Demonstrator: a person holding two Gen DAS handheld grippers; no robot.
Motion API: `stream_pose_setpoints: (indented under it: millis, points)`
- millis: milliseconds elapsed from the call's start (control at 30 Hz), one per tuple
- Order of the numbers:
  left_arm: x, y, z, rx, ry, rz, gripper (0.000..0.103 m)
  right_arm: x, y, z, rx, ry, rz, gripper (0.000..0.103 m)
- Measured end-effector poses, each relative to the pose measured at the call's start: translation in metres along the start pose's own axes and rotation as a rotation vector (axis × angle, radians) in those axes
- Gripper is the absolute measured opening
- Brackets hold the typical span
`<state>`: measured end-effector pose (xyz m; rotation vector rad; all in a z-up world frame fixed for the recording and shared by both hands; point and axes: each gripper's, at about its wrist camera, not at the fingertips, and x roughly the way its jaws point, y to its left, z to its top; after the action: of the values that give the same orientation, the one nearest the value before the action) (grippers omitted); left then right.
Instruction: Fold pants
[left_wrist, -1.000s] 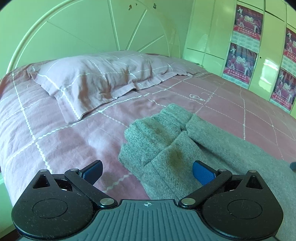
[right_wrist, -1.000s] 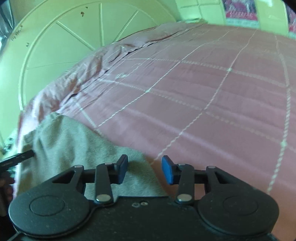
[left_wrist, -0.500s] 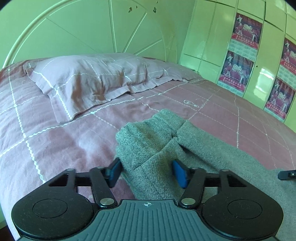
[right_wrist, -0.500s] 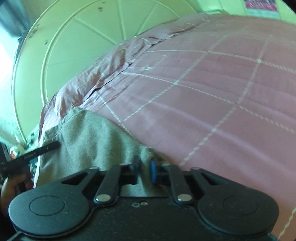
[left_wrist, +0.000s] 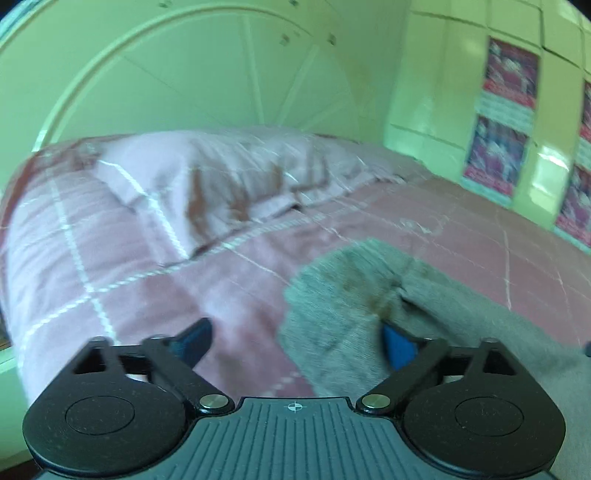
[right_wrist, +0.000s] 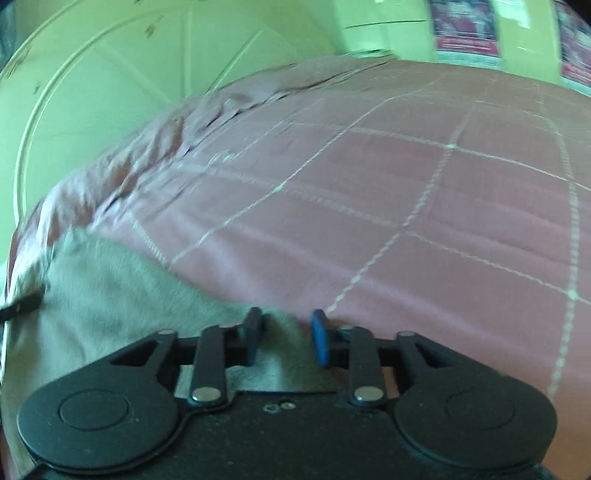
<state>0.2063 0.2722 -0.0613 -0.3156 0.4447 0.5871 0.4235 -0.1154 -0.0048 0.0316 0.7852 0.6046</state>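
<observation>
two grippers hang over a pink bed (left_wrist: 229, 295) with a pale grid of stitched lines, and both are letting go. the left gripper (left_wrist: 295, 341) has its jaws spreading wide: one blue pad sits over bare bedspread on the left, the other is just at the folded edge of the grey pants (left_wrist: 343, 314), and the near corner of that grey bundle lies between the two pads without being pinched. the pants rest on the bedspread to the right of centre in the left wrist view, bunched into a thick fold at the far end with a crease running down the middle, the rest of the cloth trailing off toward the lower right. the right gripper (right_wrist: 286, 338) is also opening — its pads stand a little apart, with a narrow peak of the grey pants (right_wrist: 122, 295) between them, and neither pad presses on it. in the right wrist view the pants fill the lower left, lying flat on the bed. a pillow (left_wrist: 221, 177) in the same pink check lies at the head of the bed, before a pale green headboard (left_wrist: 184, 81) with a fan of raised spokes. posters (left_wrist: 506, 114) hang on the wardrobe doors at the right. both views are blurred.
</observation>
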Motion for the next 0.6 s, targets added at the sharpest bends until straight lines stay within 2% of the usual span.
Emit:
stream_pose_setpoints:
  millis: [33, 100, 167, 233, 300, 367, 433, 467, 500, 567, 600]
  points:
    - [-0.004, 0.001, 0.002, 0.003, -0.001, 0.003, 0.096, -0.014, -0.003, 0.001, 0.008, -0.028, -0.022, 0.025]
    - [-0.017, -0.006, 0.005, 0.029, -0.042, -0.009, 0.096, -0.048, -0.008, -0.002, 0.01, -0.066, -0.009, 0.025]
    - [-0.033, -0.024, 0.01, 0.107, -0.1, -0.035, 0.096, -0.079, -0.006, -0.012, -0.013, -0.099, -0.043, 0.026]
    - [-0.049, -0.041, 0.013, 0.153, -0.17, -0.032, 0.096, -0.102, -0.003, -0.026, -0.003, -0.107, -0.049, 0.027]
    - [-0.059, -0.055, 0.013, 0.174, -0.203, -0.084, 0.096, -0.109, -0.003, -0.043, 0.044, -0.077, -0.033, 0.027]
    - [-0.063, -0.071, 0.007, 0.225, -0.167, -0.17, 0.096, -0.103, -0.002, -0.058, 0.081, -0.032, -0.018, 0.027]
    - [-0.06, -0.085, -0.004, 0.287, -0.088, -0.237, 0.096, -0.09, -0.004, -0.071, 0.107, 0.023, 0.006, 0.021]
    - [-0.057, -0.089, -0.01, 0.318, -0.046, -0.25, 0.096, -0.084, -0.008, -0.076, 0.129, 0.049, -0.024, 0.019]
    - [-0.051, -0.092, -0.016, 0.35, 0.015, -0.236, 0.096, -0.081, -0.017, -0.08, 0.16, 0.048, -0.067, 0.012]
    - [-0.036, -0.09, -0.023, 0.358, 0.14, -0.206, 0.096, -0.091, -0.039, -0.086, 0.278, 0.002, -0.112, 0.003]
    - [-0.035, -0.086, -0.022, 0.334, 0.152, -0.214, 0.096, -0.1, -0.046, -0.088, 0.316, -0.027, -0.151, 0.007]
